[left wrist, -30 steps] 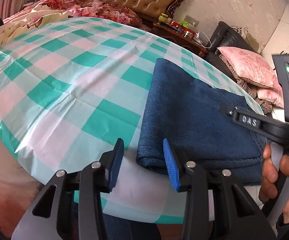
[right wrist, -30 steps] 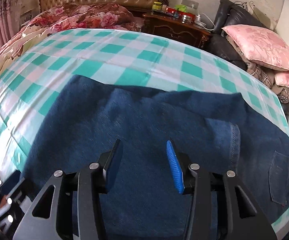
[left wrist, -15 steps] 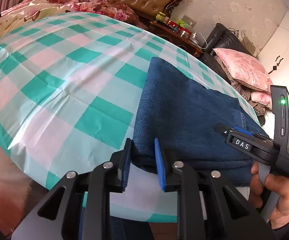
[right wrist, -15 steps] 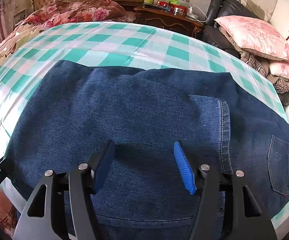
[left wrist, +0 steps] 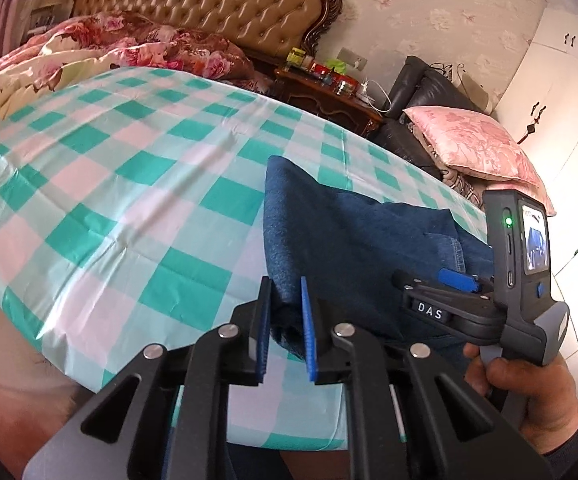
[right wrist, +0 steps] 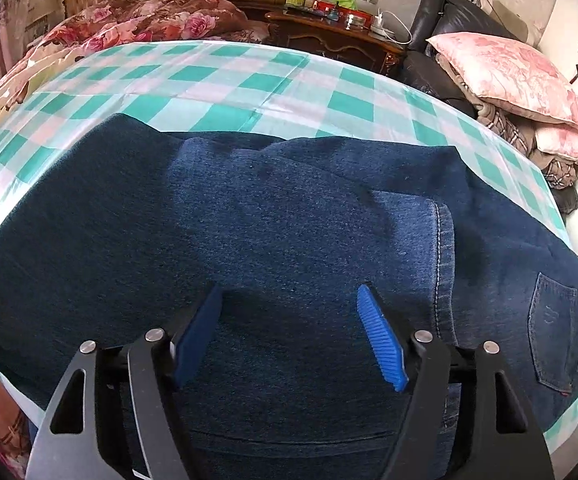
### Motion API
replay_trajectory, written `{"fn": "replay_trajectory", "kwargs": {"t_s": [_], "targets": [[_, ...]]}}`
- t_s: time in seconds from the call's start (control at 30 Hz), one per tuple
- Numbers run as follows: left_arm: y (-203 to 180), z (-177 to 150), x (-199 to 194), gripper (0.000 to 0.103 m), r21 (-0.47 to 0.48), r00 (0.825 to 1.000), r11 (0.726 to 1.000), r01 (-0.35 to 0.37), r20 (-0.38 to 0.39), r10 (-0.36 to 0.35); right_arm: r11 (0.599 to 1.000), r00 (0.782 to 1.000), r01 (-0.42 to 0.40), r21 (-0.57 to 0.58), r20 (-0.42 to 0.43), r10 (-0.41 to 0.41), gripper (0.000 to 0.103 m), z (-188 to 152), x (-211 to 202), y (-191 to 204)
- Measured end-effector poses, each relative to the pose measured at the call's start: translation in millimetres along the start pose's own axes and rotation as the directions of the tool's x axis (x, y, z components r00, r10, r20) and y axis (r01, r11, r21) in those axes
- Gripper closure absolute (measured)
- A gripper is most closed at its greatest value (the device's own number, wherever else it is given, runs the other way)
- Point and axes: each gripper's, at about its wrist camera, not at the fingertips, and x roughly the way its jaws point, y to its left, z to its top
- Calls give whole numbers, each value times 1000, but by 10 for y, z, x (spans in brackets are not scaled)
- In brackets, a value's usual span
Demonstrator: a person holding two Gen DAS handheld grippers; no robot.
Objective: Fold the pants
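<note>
The work surface is a table covered with a green-and-white checked tablecloth (left wrist: 137,216), set in a bedroom beside a bed with a tufted headboard (left wrist: 193,4).

Left gripper (left wrist: 283,320): the jaws have just been closing, and the blue pads now clamp the near folded corner of the dark blue jeans (right wrist: 289,216). The fabric rises steeply out of the pads, so that corner is lifted clear of the cloth. Beyond the fingers, the fold edge runs away toward the far side of the table; bare tablecloth lies to their left.

Right gripper (right wrist: 291,332): the jaws have just been opening and stand wide apart above the denim, with nothing pinched between the pads. Directly ahead of the fingers lies the folded leg panel; a stitched hem (right wrist: 443,248) runs to the right of the right fingertip, and a back pocket (right wrist: 555,324) lies further right, near the table edge. In the left wrist view, the person's hand (left wrist: 529,396) holds this gripper's handle over the jeans.

Step in hand: judged as the start of a further fold, with one corner already secured.

Next move, as a judgement: lower the right gripper onto the matching near edge, close on all layers, then carry both corners across together, keeping the edge taut so the layers do not slip.
</note>
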Motion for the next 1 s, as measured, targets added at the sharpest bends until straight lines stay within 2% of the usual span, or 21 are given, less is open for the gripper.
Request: {"fn": "replay_trajectory", "kwargs": {"t_s": [0.1,0.2,0.3,0.37,0.47,0.53,0.67,0.73,0.77,0.8,0.83,0.9,0.93,0.97,1.0], "targets": [[6,-7,-2,89,1,1000,1000,-1,2,1,1000,1000,-15,-2,-20,15,33,73,-26,-14],[-13,-14,0,89,25,1000,1000,-15,10,14,999,999,-39,-19,19,39,33,265,-184,42],[-70,-29,-22,90,57,999,998,-27,30,25,989,989,-142,-37,26,143,33,532,-325,183],[-117,-34,-32,89,85,998,995,-43,41,40,967,968,-252,-42,-21,251,32,759,-352,335],[-184,-43,-48,90,118,997,991,-63,56,57,919,914,-392,-36,-130,385,32,1011,-267,629],[-217,-40,-59,90,134,996,988,-72,65,64,917,910,-393,-68,-174,377,32,1117,-185,828],[-316,-43,-94,90,175,993,980,-93,91,78,922,913,-357,-152,-266,309,34,1198,83,1211],[-338,-37,-101,90,188,992,977,-98,100,81,926,924,-326,-191,-271,269,43,1170,151,1301],[-358,-37,-110,90,195,991,976,-98,107,79,929,929,-308,-205,-276,247,49,1157,199,1338],[-368,-36,-117,90,196,991,976,-97,110,76,931,932,-297,-211,-278,234,61,1146,229,1346],[-371,-32,-121,90,191,991,977,-90,112,69,935,936,-281,-218,-276,217,65,1132,250,1350],[-338,-31,-126,90,162,993,985,-64,106,47,933,938,-285,-221,-266,224,79,1112,259,1323],[-289,-31,-126,89,126,994,991,-44,102,31,932,938,-288,-218,-259,229,81,1112,248,1295],[-170,-30,-139,80,33,995,999,-6,104,2,933,937,-295,-206,-254,241,85,1117,238,1257],[-82,-37,-137,51,-38,995,999,17,100,-13,934,934,-304,-187,-251,254,87,1134,229,1207]]}}
